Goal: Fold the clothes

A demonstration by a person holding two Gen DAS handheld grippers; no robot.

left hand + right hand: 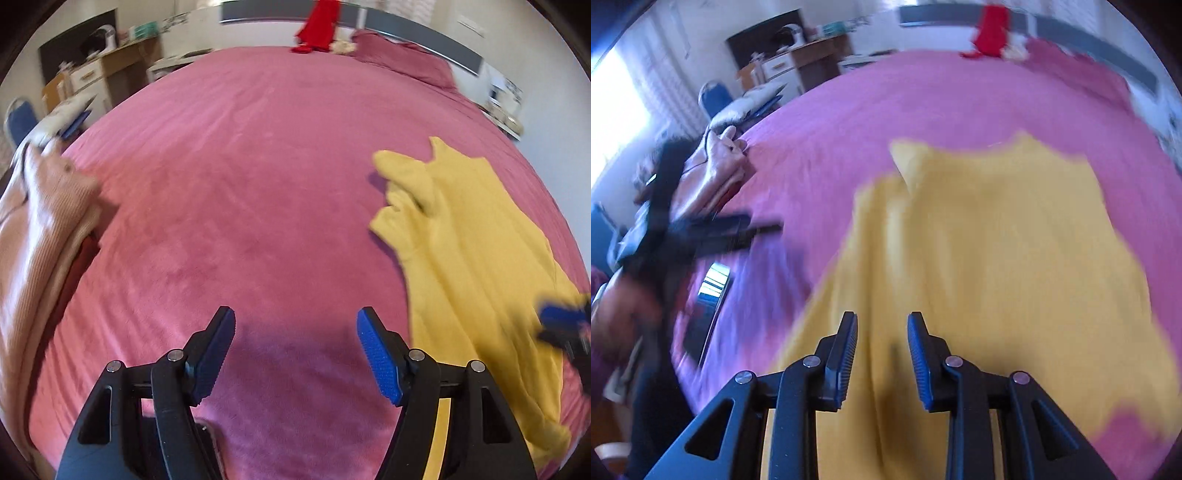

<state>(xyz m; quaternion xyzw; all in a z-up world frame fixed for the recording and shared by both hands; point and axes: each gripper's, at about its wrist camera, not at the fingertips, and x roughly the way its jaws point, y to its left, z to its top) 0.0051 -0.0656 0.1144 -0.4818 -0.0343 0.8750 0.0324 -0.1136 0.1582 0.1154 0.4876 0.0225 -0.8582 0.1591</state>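
A yellow garment [472, 251] lies crumpled and spread over the right part of the pink bed cover [258, 166]. My left gripper [295, 321] is open wide over bare cover, left of the garment, with nothing between its blue pads. In the right wrist view the yellow garment [997, 240] fills the middle. My right gripper [882, 325] hovers over its near part, narrowly open, and its pads press on nothing. The right gripper [565, 325] also shows as a blur at the right edge of the left wrist view. The left gripper [738, 232] is a dark blur at the left of the right wrist view.
A pile of peach ribbed clothing [40, 229] sits at the bed's left edge. A red garment [317, 26] and a pink pillow [402, 59] are at the far end. A dark flat device [709, 306] lies on the cover near a person's hand [624, 314]. A desk and chair stand beyond.
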